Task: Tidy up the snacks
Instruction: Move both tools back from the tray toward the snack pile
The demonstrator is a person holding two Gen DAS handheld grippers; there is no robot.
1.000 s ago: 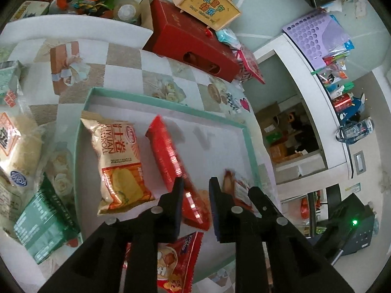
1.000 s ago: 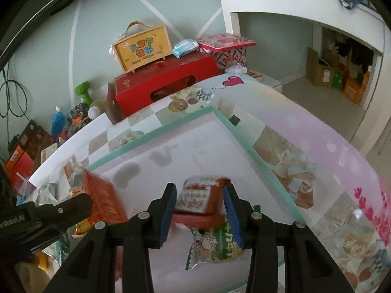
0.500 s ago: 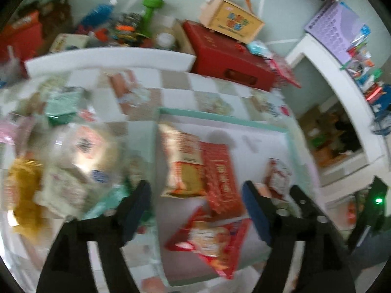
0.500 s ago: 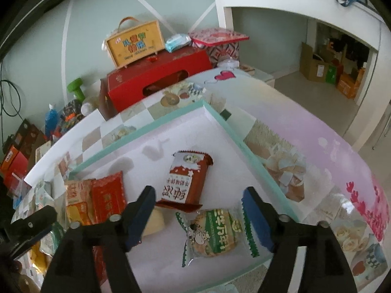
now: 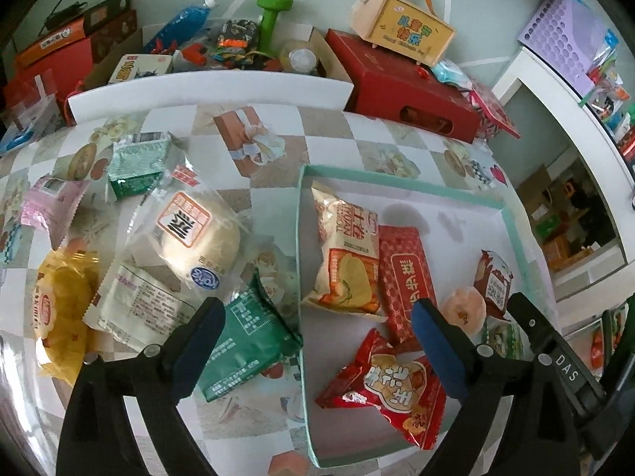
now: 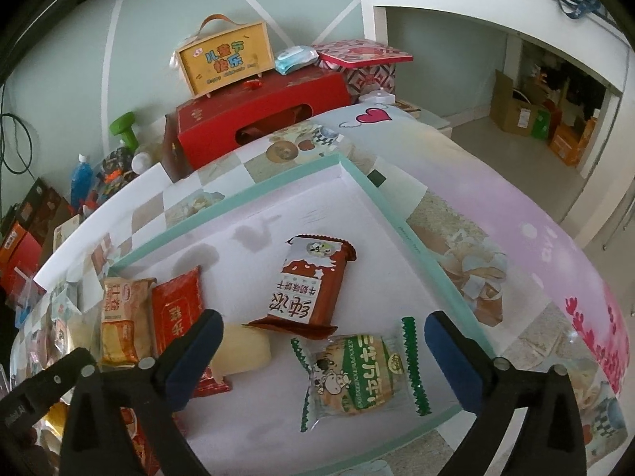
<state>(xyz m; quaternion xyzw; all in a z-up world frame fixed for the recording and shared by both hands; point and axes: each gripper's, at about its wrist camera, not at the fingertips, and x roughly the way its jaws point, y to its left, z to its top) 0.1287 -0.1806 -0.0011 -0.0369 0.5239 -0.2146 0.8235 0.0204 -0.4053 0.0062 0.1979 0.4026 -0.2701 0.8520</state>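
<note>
A white tray with a teal rim (image 5: 401, 182) (image 6: 254, 202) holds several snack packets. Among them are a yellow-orange packet (image 5: 345, 261), a flat red packet (image 5: 408, 281), a red cartoon bag (image 5: 393, 384) and a brown-red biscuit packet (image 6: 313, 281). A green-white pastry packet (image 6: 357, 377) lies nearest. My left gripper (image 5: 315, 317) hovers over the tray's left rim, its jaws opening wide and gripping nothing. Loose snacks lie left of the tray: a wrapped bun (image 5: 190, 238) and a green packet (image 5: 246, 341). My right gripper (image 6: 323, 325) hangs above the biscuit packet, jaws opening, pads clear of it.
Further loose packets, pink (image 5: 47, 202), yellow (image 5: 59, 305) and green (image 5: 137, 162), lie at the table's left. Behind the table stand a red box (image 5: 408, 91), a yellow carry box (image 5: 408, 35) and a green dumbbell (image 5: 270, 16). A white desk (image 6: 496, 0) stands to the right.
Both grippers went from shut to wide open. The right one let go of the brown-red packet, which now lies in the tray. The left one swung left toward the loose snacks.
</note>
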